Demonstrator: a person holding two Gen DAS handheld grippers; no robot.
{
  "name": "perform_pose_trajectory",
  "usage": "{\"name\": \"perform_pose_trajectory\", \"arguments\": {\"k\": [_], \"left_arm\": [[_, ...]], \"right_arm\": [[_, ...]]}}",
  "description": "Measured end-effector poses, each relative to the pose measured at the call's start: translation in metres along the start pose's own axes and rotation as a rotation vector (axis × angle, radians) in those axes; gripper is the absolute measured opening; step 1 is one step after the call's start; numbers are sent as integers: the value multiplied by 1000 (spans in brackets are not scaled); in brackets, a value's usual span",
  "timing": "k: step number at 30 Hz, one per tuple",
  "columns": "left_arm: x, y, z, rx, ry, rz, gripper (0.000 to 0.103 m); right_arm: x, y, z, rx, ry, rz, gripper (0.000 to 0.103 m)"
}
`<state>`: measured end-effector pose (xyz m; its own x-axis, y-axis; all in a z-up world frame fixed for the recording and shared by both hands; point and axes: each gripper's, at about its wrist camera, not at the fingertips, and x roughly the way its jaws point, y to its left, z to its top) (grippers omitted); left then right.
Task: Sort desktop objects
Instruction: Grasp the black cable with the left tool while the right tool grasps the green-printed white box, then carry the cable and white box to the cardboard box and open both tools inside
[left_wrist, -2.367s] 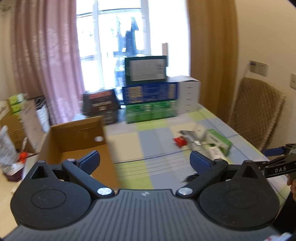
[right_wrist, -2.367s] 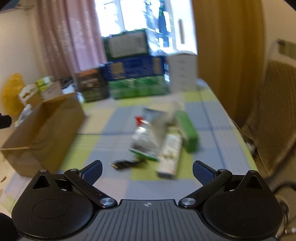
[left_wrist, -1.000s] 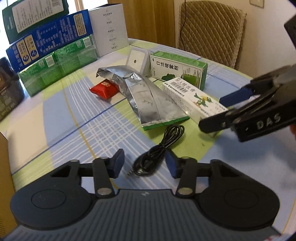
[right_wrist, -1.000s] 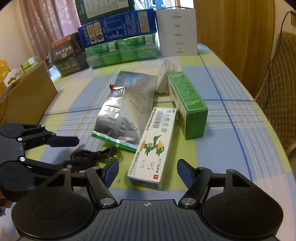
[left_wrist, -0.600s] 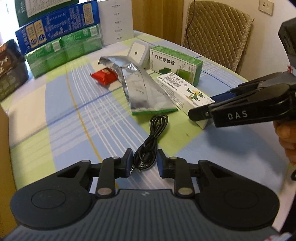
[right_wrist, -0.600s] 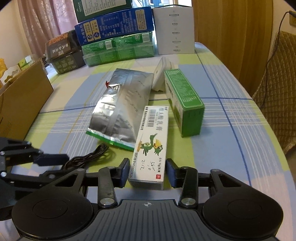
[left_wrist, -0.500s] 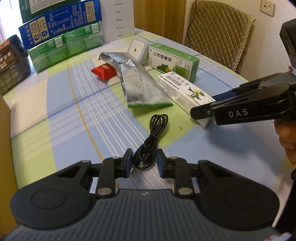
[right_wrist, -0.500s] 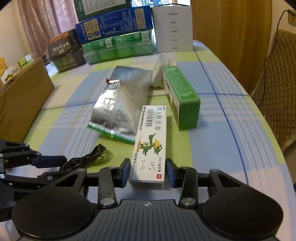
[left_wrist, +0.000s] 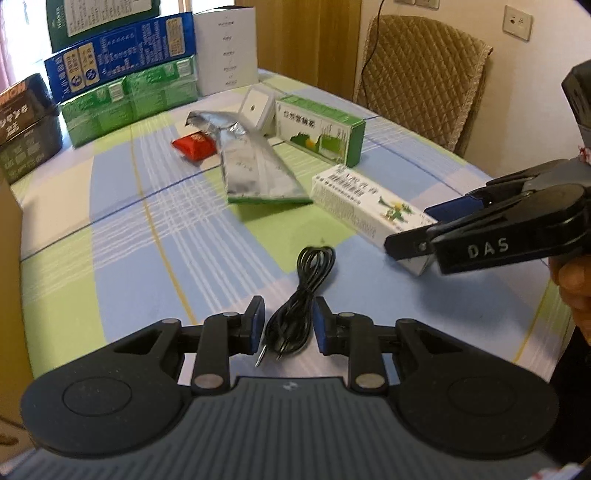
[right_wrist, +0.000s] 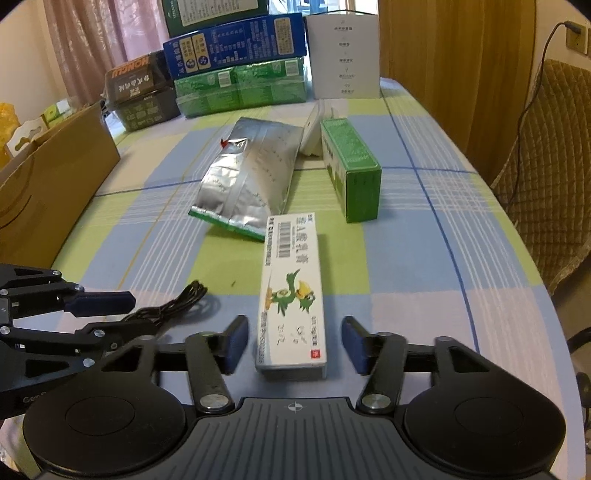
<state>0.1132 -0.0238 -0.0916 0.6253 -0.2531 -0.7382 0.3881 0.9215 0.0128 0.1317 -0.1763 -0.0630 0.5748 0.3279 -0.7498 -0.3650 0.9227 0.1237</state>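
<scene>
Left wrist view: left gripper, jaws parted with a gap either side of the coiled black audio cable lying on the checked blue-and-green tablecloth; pick-up step in hand, grasp not made; next move, judged: close on the coil and lift. Beyond: silver foil pouch, red sachet, green carton, quilted brown chair.

Right wrist view: right gripper, jaws apart astride the long white ointment box with green bird print, pads clear of it; closing needed. Brown cardboard box at left, the likely destination; stacked cartons and pink curtain behind
</scene>
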Motion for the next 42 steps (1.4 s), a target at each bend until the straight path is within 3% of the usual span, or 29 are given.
{"name": "perform_pose_trajectory", "arguments": {"k": [11, 13, 18, 42], "left_arm": [[23, -6, 10, 61, -1, -17, 24], [23, -4, 11, 36, 5, -13, 10], [18, 5, 7, -58, 9, 14, 10], [9, 11, 6, -72, -2, 59, 10]], "right_arm": [[9, -3, 2, -7, 11, -25, 57], [11, -3, 2, -5, 14, -21, 57], [13, 1, 3, -13, 9, -11, 57], [31, 5, 16, -28, -8, -16, 55]]}}
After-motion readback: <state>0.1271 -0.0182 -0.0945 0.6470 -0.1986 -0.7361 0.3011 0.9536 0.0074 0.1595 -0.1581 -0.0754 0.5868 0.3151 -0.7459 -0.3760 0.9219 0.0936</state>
